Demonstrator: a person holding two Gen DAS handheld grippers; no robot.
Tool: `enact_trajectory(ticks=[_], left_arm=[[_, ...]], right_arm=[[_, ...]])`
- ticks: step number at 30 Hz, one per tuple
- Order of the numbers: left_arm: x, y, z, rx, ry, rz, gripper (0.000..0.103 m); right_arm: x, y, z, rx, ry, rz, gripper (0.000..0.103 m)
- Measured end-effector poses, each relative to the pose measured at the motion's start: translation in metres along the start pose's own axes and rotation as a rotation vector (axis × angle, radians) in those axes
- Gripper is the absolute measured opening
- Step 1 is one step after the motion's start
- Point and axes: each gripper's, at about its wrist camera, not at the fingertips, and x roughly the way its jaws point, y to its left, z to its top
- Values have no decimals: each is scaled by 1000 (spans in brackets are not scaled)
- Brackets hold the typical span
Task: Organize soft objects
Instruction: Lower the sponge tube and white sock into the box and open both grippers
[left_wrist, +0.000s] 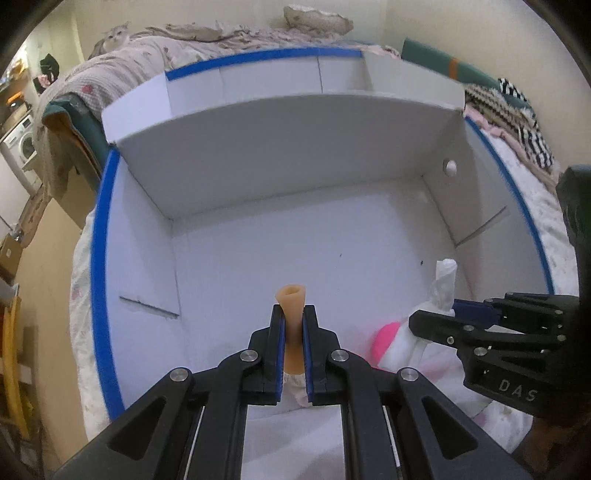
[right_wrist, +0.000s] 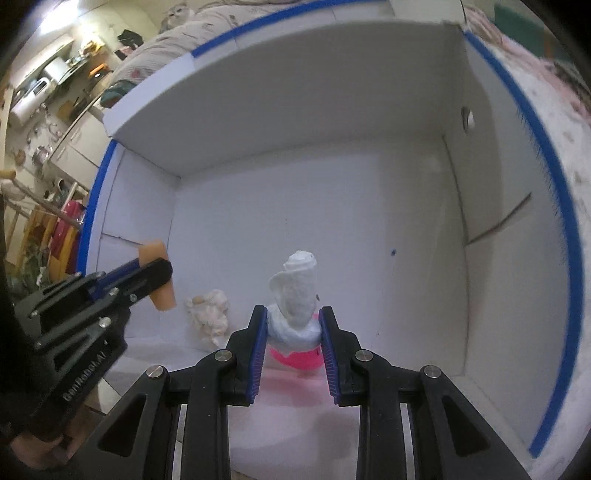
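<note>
While both grippers hang over the white box (left_wrist: 303, 177), each already carries something soft. The left gripper (left_wrist: 293, 321) is clamped on a tan rubbery tube (left_wrist: 292, 310), which stands up between the blue pads over the box's near left part. The right gripper (right_wrist: 293, 325) pinches a white crumpled piece (right_wrist: 297, 295) with a pink rounded thing (right_wrist: 295, 360) just under it; whether the two are one toy I cannot tell. It sits over the box's near right part.

On the box floor, between the two grippers, lies a small cream lump (right_wrist: 210, 314), seemingly already put down. So I judge the sorting partly done: one item rests inside, two are held above the floor and not yet released.

For room, most of the box floor toward the far wall looks bare, with only small dark specks. The blue-taped rim (left_wrist: 101, 258) curves round both sides, and a folded flap overhangs the far wall, so lowering straight down near the middle seems safest. The grippers are close to each other, and the cream lump lies near the left one's path.
</note>
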Motion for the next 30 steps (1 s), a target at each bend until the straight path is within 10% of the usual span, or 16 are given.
enact_trajectory(ticks=[17, 25, 30], left_arm=[[13, 2, -4, -13, 62, 7, 18], [15, 1, -2, -12, 57, 23, 44], [9, 1, -1, 2, 31, 57, 52]], right_arm=[[8, 2, 0, 11, 36, -21, 30], [10, -2, 3, 29, 49, -12, 32], [4, -5, 8, 44, 21, -25, 63]])
